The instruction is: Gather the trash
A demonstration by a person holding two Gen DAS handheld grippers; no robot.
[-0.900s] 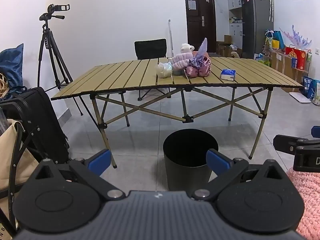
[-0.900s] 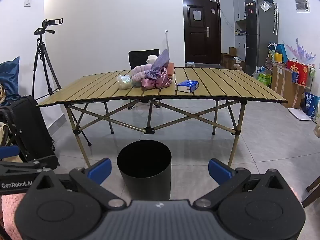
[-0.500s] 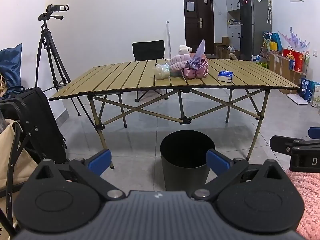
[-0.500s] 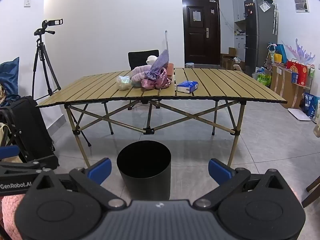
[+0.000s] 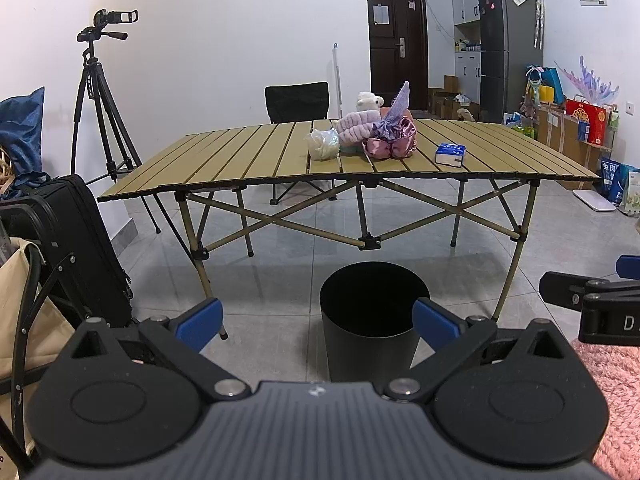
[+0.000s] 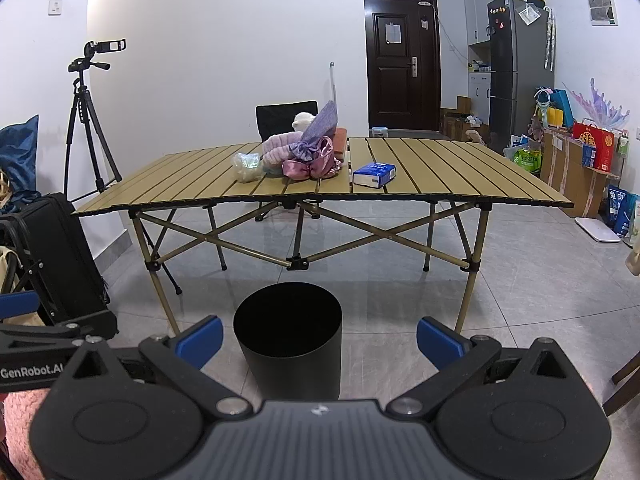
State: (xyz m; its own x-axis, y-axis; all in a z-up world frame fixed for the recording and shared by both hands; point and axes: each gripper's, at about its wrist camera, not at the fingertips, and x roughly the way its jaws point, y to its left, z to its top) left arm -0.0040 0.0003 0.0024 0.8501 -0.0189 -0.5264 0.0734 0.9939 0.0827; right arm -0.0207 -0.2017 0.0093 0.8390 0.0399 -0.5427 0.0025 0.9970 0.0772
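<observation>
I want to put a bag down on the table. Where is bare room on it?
The table is bare left of the plastic bag and right of the tissue pack. The middle is crowded with the fabric pile.

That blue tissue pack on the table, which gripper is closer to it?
Right, slightly. The tissue pack lies almost straight ahead of the right gripper, but ahead and rightward of the left gripper. Both are far back.

Left view drifts; right view barely shifts

Left wrist view: folding table (image 5: 352,156) and black bin (image 5: 374,316) sit slightly lower and more left in frame than 0.9 s ago; right gripper (image 5: 592,300) at right edge has dropped a little. Right wrist view: the bin (image 6: 288,344) and table (image 6: 440,176) moved only marginally.
</observation>
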